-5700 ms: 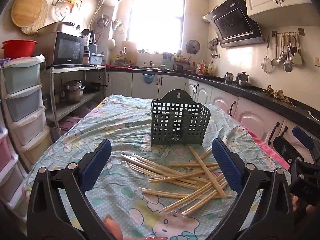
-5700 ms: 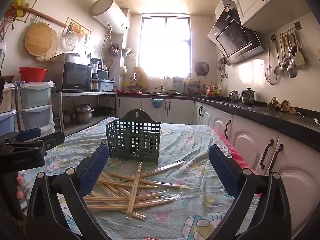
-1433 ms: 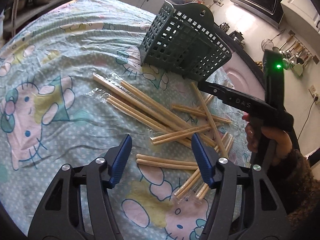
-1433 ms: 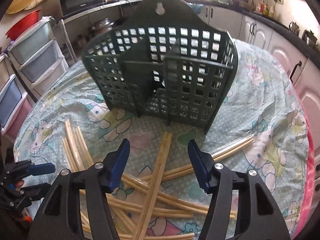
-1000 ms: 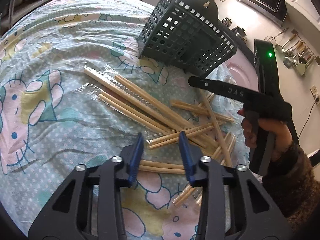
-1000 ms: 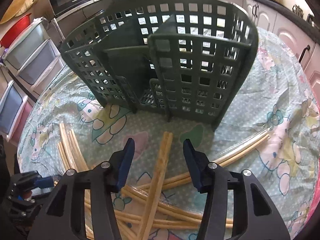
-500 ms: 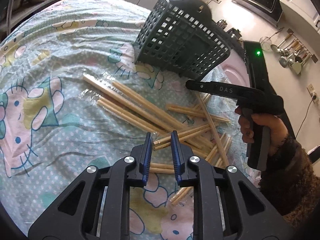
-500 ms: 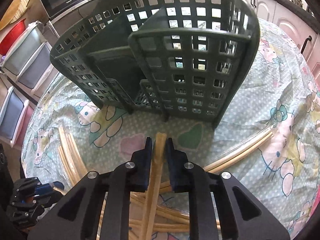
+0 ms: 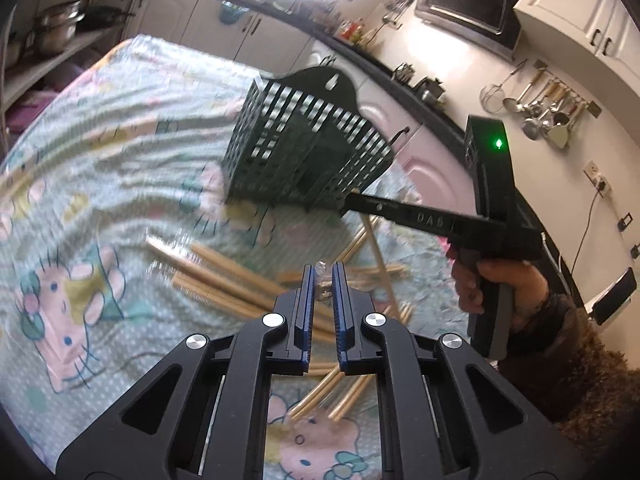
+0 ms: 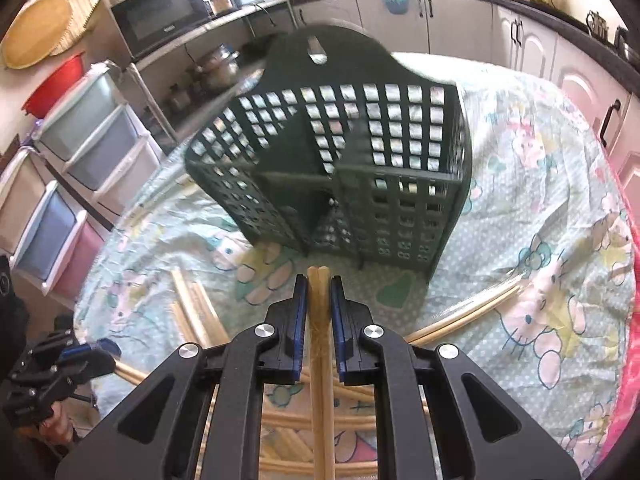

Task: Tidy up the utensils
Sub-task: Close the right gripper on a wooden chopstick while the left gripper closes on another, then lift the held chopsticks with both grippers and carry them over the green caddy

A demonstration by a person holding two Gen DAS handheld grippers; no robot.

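Observation:
A dark green slotted utensil holder [image 10: 340, 160] [image 9: 308, 152] stands on the cartoon-print tablecloth [image 10: 540, 200]. My right gripper [image 10: 319, 284] is shut on a bamboo chopstick pair [image 10: 322, 400], whose tips point at the holder's front wall. In the left wrist view the right gripper [image 9: 350, 202] hangs just in front of the holder, held by a hand. My left gripper [image 9: 321, 280] has its jaws closing, and the pads pinch the crinkled clear wrapper [image 9: 320, 270] of a chopstick pair. Loose chopsticks [image 9: 224, 280] [image 10: 192, 312] lie scattered on the cloth. The left gripper [image 10: 96, 354] sits low at the left.
A wrapped chopstick pair [image 10: 472, 312] lies to the right of the holder. Stacked plastic drawers [image 10: 72, 184] and a shelf with a microwave [image 10: 156, 16] stand left of the table. Cabinets [image 10: 520, 44] and a wall rack of hanging utensils [image 9: 540, 116] lie beyond it.
Both grippers closed from wide open and rose off the cloth. The right one took hold of a chopstick pair; the left one closed on a wrapper.

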